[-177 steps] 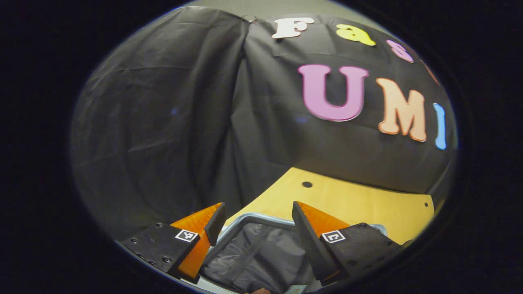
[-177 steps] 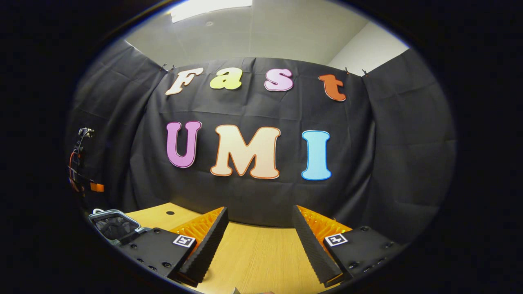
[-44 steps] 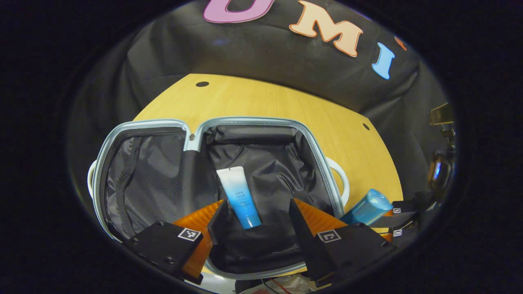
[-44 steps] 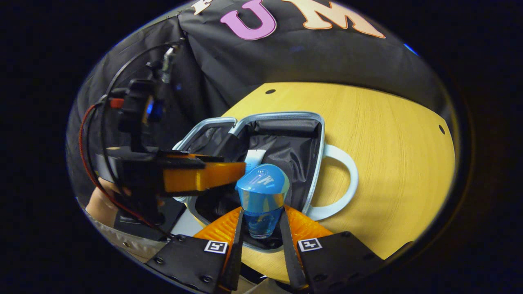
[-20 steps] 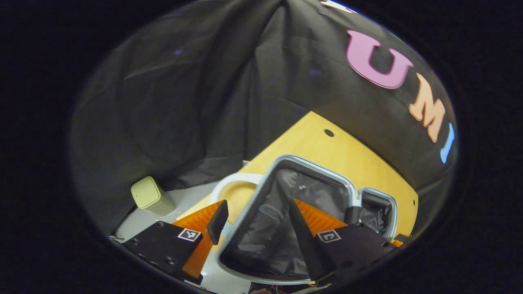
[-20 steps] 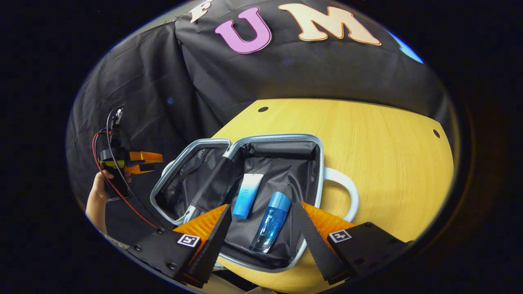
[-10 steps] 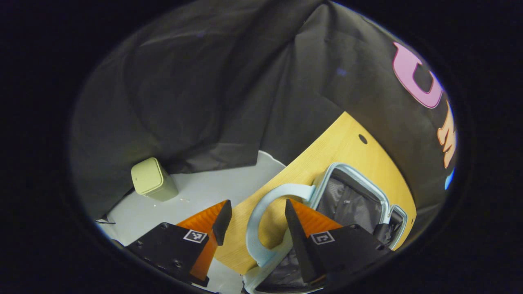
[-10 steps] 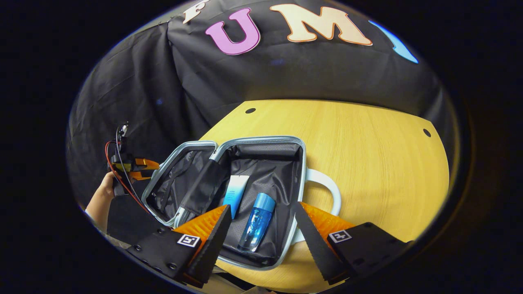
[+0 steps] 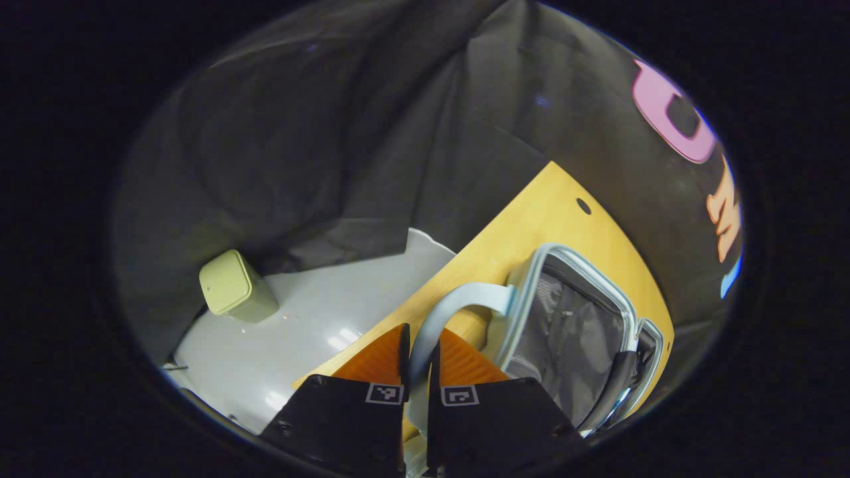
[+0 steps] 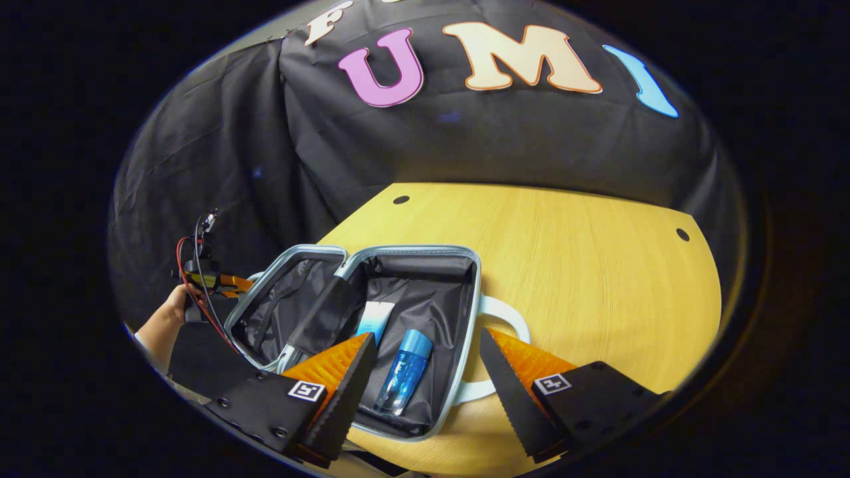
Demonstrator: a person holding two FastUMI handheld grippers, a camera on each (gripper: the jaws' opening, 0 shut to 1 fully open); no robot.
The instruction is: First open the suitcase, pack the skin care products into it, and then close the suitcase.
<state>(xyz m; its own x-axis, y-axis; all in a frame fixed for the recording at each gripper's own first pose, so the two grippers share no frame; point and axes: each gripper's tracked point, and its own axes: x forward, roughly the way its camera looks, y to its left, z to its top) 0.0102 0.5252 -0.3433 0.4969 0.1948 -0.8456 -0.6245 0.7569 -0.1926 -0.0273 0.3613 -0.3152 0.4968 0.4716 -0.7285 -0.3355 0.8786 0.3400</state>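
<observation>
Black lining: the suitcase (image 10: 425,282) lies flat and open on the wooden table (image 10: 584,279), both halves spread, pale blue rim all round
Packed so far: a white-and-blue tube (image 10: 374,320) and a blue bottle (image 10: 402,372) lie side by side in the right-hand half, near each other, whether touching I cannot tell
Other half: the lid half (image 9: 571,338) holds only its dark lining and a strap, as far as the left gripper view shows
Done, as I judge it: opening is finished and the packing looks finished too, since no other product is in sight on the table
Left to do: closing the case, which has not yet begun; the lid half lies flat
Left gripper (image 9: 418,358): fingers drawn close together with the pale blue handle (image 9: 441,315) of the lid half pinched between them, so it seems to have a firm hold there
Left hand pose: in the right gripper view a hand (image 10: 174,307) holds that gripper low at the far-left edge of the case, beyond the lid half, pointed in toward it
Right gripper (image 10: 425,372): fingers spread wide with nothing between them, hovering above the near edge of the packed half
Right pose: tilted down over the table from the near side, apart from the bottle and the tube
Next step, a guess: swing the lid half over by its handle onto the packed half
Off the table: a pale green bin (image 9: 234,285) stands on the grey floor (image 9: 319,338) by the cloth wall
</observation>
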